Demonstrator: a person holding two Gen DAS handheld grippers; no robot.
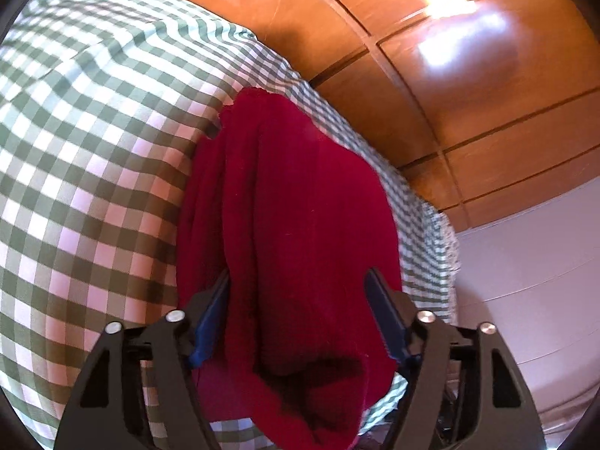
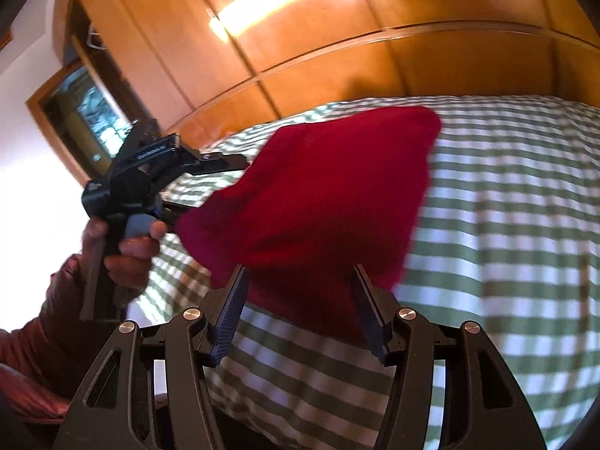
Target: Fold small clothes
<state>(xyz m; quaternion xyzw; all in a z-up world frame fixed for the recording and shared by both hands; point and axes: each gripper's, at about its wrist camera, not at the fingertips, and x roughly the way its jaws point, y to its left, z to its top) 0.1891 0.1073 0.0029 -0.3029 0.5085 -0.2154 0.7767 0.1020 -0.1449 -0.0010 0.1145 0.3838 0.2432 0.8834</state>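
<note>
Both grippers' jaws gape around the red garment (image 1: 292, 202) over a green-checked bedspread (image 1: 93, 150) beside wooden wardrobes (image 1: 468, 93).

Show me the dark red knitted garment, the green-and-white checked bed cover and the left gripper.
dark red knitted garment (image 1: 300, 195): left wrist view, middle.
green-and-white checked bed cover (image 2: 506, 206): right wrist view, bare part.
left gripper (image 1: 298, 292): left wrist view, between fingertips.

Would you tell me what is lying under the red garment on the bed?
Under the red garment the green-and-white checked bedcover shows on all sides. Whatever lies directly beneath the garment is covered, so nothing more can be told.
</note>
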